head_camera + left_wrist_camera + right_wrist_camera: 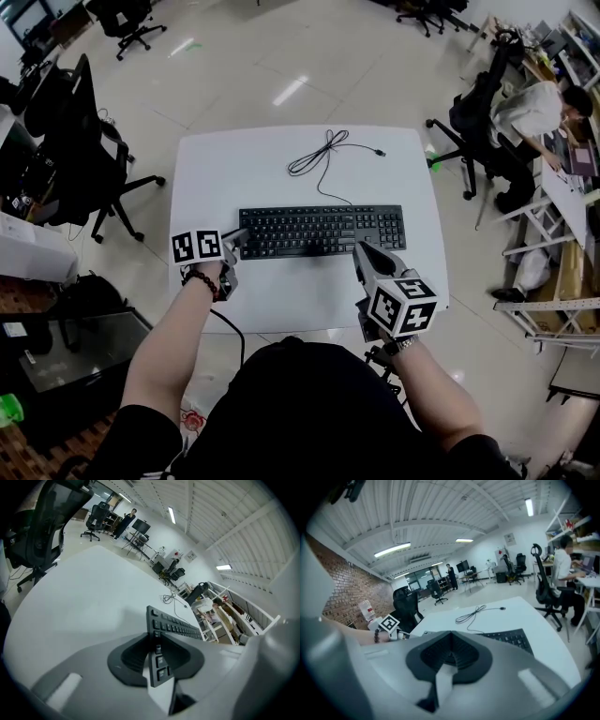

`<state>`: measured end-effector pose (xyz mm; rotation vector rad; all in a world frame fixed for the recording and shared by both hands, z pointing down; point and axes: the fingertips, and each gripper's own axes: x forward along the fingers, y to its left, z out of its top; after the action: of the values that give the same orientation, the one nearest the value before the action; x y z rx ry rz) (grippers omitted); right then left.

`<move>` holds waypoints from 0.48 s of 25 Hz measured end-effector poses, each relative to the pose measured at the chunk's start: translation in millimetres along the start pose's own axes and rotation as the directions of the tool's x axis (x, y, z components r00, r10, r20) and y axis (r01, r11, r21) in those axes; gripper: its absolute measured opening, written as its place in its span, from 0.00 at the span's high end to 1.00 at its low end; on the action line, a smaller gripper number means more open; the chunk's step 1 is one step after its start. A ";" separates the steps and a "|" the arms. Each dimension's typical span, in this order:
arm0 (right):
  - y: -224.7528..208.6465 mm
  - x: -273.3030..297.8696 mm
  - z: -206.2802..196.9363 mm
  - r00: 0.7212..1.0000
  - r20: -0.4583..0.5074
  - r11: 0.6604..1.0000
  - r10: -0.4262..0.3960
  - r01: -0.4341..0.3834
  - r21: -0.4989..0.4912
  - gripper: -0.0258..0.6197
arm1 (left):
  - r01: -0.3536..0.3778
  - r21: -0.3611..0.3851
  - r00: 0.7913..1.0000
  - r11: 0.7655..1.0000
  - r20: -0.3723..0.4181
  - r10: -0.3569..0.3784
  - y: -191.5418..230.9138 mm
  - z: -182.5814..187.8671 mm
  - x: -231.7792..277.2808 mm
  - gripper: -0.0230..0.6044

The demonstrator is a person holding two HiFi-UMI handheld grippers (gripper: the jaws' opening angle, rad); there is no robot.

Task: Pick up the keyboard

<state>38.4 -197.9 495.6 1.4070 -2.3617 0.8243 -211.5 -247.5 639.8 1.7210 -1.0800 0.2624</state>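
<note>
Jaws of the left gripper [157, 639] stand narrowed on the left end of the black keyboard [176, 626]. One pad lies against its key face and the other against its underside, with the thin edge running up between them. In the head view this gripper [234, 240] meets that end from the near left, and a beaded bracelet [202, 281] circles the wrist behind it. The right gripper [450, 641] has its jaws pressed together with nothing between them. In the head view the right gripper [361, 249] points at the keyboard's near edge, toward its right half; whether it touches the keys cannot be told.

The keyboard [323, 230] lies flat across the middle of the white bench [244, 164], its long side toward the person. Its black cable [319, 155] runs off the far edge in loose loops to a plug [380, 152] lying on the bench top. A black office chair [89, 159] stands on the tiled floor [281, 56] left of the bench. A seated person [534, 112] in a white top is well off to the right.
</note>
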 end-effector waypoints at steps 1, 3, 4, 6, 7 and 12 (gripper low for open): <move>-2.3 1.1 -2.7 1.000 -0.004 1.000 0.001 -0.001 0.027 0.96 | 0.002 0.000 1.000 1.000 0.001 -0.002 -2.3 0.9 -2.4 0.82; -8.6 4.1 -9.1 1.000 -0.010 0.995 0.003 -0.002 0.099 0.95 | 0.003 0.004 1.000 1.000 0.005 -0.003 -6.6 3.6 -7.3 0.82; -12.5 6.0 -13.3 1.000 -0.014 0.990 0.004 -0.002 0.141 0.95 | 0.004 0.008 1.000 1.000 0.008 -0.004 -9.0 5.5 -9.7 0.83; -21.4 10.6 -25.1 1.000 -0.029 0.971 0.010 -0.003 0.239 0.90 | 0.007 0.017 1.000 1.000 0.014 -0.007 -14.5 9.7 -14.5 0.83; -25.8 13.0 -31.9 0.999 -0.039 0.958 0.015 -0.003 0.287 0.85 | 0.009 0.020 1.000 1.000 0.016 -0.009 -17.4 11.8 -16.9 0.83; -47.7 20.4 -64.3 0.996 -0.087 0.887 0.022 0.021 0.461 0.78 | 0.013 0.029 1.000 1.000 0.016 -0.013 -33.5 17.4 -25.5 0.84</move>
<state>66.3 -191.7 573.1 1.4916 -2.1822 1.4952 -206.0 -246.8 594.6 1.7576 -1.0808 0.2574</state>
